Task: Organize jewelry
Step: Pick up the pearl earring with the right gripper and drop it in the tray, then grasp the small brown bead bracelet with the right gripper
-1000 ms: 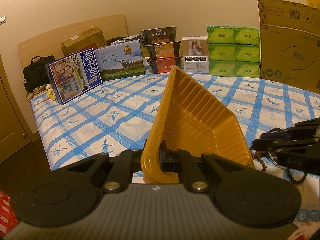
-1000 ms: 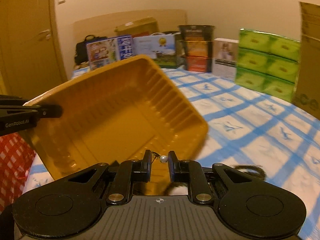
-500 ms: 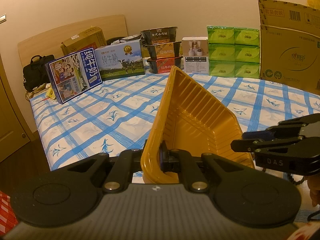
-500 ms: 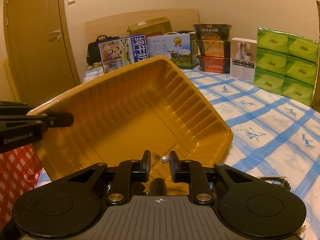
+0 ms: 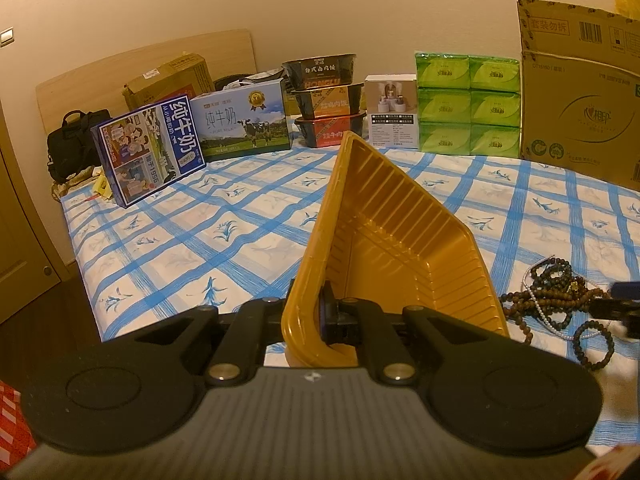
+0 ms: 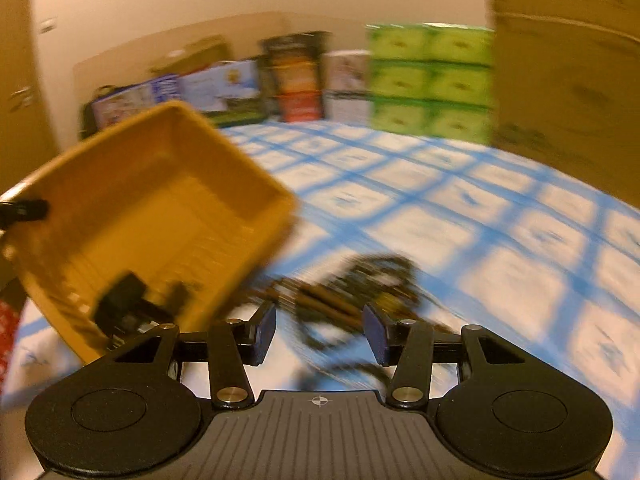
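My left gripper (image 5: 310,318) is shut on the near rim of a yellow plastic tray (image 5: 396,248) and holds it tilted up on its side. The tray also shows at the left of the blurred right wrist view (image 6: 160,208). A pile of dark wooden bead strands with a thin pearl string (image 5: 560,300) lies on the blue-checked cloth right of the tray. My right gripper (image 6: 319,334) is open and empty, just above that pile (image 6: 360,284). One right fingertip (image 5: 616,308) shows at the left view's right edge.
Along the back wall stand milk cartons (image 5: 240,120), stacked food bowls (image 5: 326,100), a white box (image 5: 394,112), green tissue packs (image 5: 468,104) and a large cardboard box (image 5: 580,92). The bed edge drops off at left, with a door (image 5: 16,220) beyond.
My right gripper held a small pearl over the tray; it has opened and swung right and down over the bead pile. The tray stays held and tilted.
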Action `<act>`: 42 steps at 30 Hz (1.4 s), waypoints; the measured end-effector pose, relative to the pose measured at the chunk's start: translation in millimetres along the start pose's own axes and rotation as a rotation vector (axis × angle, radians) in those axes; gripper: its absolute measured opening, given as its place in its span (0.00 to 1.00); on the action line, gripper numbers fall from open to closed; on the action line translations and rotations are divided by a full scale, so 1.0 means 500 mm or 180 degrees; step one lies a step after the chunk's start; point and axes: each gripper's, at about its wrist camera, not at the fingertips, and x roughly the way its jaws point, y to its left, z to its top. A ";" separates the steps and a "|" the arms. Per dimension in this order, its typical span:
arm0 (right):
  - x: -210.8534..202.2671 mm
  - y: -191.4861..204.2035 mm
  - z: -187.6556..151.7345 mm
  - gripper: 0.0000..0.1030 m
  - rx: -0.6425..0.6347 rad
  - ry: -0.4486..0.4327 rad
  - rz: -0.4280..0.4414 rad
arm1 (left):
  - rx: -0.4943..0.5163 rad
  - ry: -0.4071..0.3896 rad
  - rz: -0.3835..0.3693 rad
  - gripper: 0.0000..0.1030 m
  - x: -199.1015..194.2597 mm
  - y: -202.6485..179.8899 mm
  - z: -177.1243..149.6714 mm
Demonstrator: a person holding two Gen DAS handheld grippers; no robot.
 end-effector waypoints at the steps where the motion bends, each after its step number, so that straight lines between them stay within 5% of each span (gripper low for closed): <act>1: -0.009 -0.018 -0.010 0.47 0.0050 0.0006 -0.0069 | 0.0000 -0.0001 0.0002 0.07 -0.001 0.000 0.000; 11: -0.037 -0.083 -0.052 0.46 0.0193 0.0156 -0.0268 | 0.0020 0.0006 0.0003 0.07 -0.002 0.000 0.002; 18: -0.006 -0.048 -0.062 0.20 0.0039 0.0306 -0.0185 | 0.0029 0.0007 0.0007 0.07 -0.003 -0.002 0.004; 25: 0.014 -0.035 -0.070 0.15 -0.0084 0.0394 -0.0294 | 0.0027 0.0005 0.0008 0.07 -0.003 -0.002 0.004; 27: 0.014 -0.032 -0.070 0.06 -0.0140 0.0405 -0.0324 | 0.0026 0.0005 0.0006 0.07 -0.003 -0.002 0.004; 42: -0.048 0.000 -0.004 0.06 -0.0344 0.0010 -0.0268 | 0.0021 0.0005 0.0005 0.07 -0.003 -0.003 0.004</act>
